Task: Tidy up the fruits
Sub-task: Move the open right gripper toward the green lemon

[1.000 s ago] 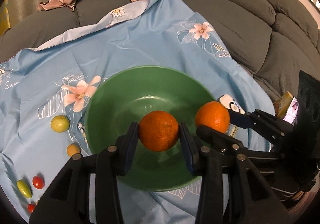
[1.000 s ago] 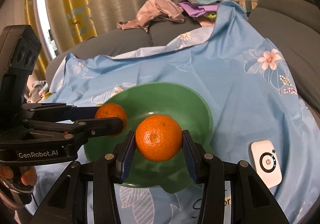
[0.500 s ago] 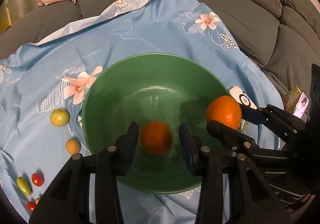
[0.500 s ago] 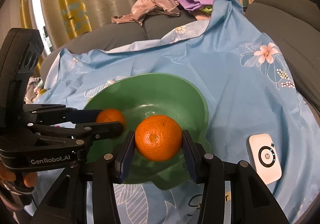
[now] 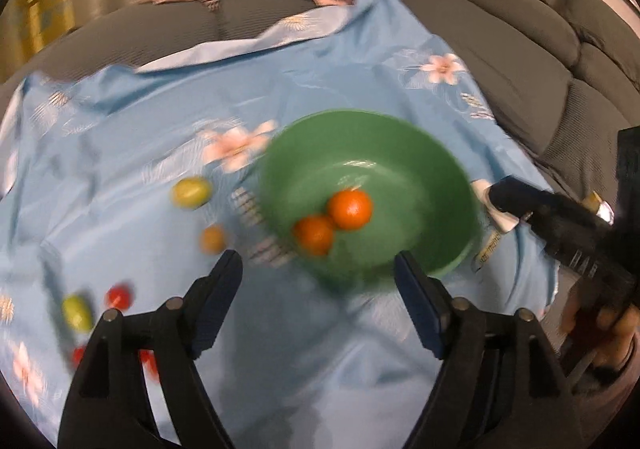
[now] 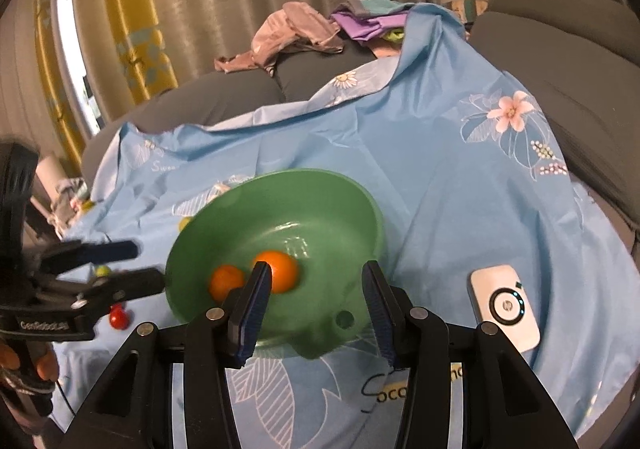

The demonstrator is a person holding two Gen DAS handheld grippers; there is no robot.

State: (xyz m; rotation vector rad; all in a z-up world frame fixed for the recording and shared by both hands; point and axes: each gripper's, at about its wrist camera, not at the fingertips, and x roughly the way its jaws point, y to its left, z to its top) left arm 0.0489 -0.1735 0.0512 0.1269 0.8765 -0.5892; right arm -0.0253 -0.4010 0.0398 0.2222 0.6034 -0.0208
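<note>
Oranges (image 5: 350, 209) dropped into round green plastic bowl (image 5: 440, 185).
Both claws spread, empty, left gripper (image 5: 318, 281) opening; next: small fruit, lower left.

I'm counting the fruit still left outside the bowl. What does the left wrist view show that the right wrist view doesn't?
Only the left wrist view shows the small orange fruit and the yellow-green oval fruit on the cloth. Only the right wrist view shows the whole white device and the curtains. Both show the green bowl holding two oranges, a red tomato on the blue floral cloth, and both hand-held grippers empty.
</note>
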